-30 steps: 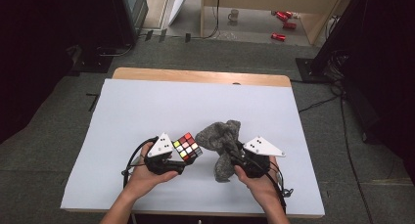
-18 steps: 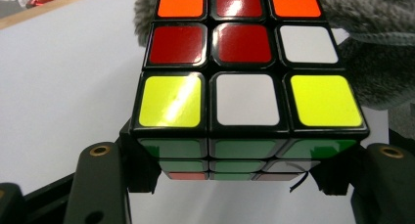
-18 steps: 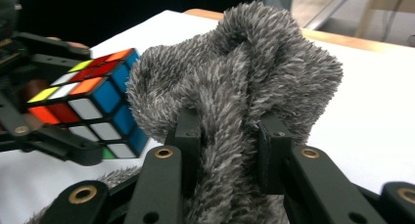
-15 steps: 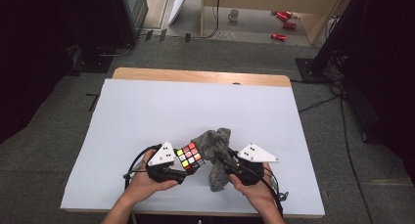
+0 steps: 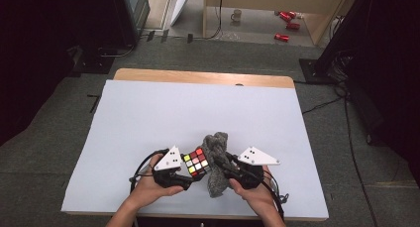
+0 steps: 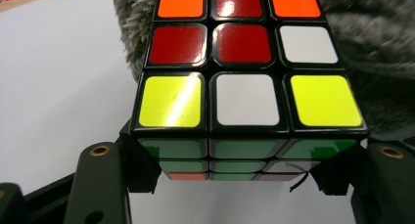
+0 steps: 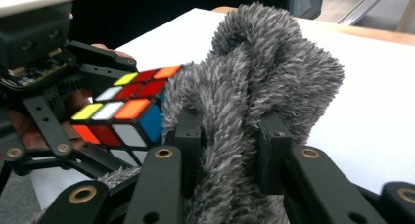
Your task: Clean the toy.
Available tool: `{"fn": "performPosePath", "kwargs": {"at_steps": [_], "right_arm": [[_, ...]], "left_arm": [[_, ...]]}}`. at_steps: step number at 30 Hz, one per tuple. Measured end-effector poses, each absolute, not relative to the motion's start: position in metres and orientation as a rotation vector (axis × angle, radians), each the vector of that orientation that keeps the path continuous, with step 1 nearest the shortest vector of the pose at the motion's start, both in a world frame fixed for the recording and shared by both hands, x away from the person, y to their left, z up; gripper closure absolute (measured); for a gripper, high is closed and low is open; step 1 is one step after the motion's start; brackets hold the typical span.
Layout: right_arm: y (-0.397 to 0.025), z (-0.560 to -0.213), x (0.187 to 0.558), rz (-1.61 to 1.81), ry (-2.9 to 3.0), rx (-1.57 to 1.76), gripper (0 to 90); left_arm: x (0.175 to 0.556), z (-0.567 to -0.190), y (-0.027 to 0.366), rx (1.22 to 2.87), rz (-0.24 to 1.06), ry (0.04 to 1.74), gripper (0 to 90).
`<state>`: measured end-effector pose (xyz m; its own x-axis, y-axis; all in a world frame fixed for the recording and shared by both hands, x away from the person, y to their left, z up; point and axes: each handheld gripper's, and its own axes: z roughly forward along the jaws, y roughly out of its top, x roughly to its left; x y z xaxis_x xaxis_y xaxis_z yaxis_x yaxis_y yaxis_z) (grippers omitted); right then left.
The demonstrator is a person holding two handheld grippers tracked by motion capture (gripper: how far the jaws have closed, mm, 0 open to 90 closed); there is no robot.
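Note:
A scrambled colour cube (image 5: 196, 163) is clamped between the jaws of my left gripper (image 5: 192, 173), near the table's front edge. Its top face (image 6: 244, 62) shows red, orange, yellow and white squares, and its front face is mostly green. My right gripper (image 5: 221, 170) is shut on a grey fluffy cloth (image 5: 217, 160). The cloth (image 7: 254, 106) bulges out between the black jaws and presses against the cube's (image 7: 125, 111) side. The cloth (image 6: 372, 53) also rises behind and to the right of the cube in the left gripper view.
The white table cover (image 5: 198, 113) stretches away bare behind both hands. A wooden table edge (image 5: 203, 77) runs along the far side. On the floor beyond lie a mug (image 5: 237, 14) and red cans (image 5: 287, 24); cables (image 5: 322, 105) trail at the right.
Both hands have drawn back towards the front edge of the table, carrying the cube and the cloth. The cloth stays pressed against the cube.

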<state>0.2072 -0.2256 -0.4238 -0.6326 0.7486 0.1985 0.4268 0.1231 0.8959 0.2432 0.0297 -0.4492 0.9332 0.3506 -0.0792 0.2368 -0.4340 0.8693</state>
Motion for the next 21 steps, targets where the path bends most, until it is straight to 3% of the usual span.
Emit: {"fn": "performPosePath", "kwargs": {"at_steps": [21], "right_arm": [[-0.231,-0.422,0.208,1.585,2.111,1.159,70.2]], "left_arm": [[0.242,-0.453,0.025,2.077,0.143,0.406,34.6]]}}
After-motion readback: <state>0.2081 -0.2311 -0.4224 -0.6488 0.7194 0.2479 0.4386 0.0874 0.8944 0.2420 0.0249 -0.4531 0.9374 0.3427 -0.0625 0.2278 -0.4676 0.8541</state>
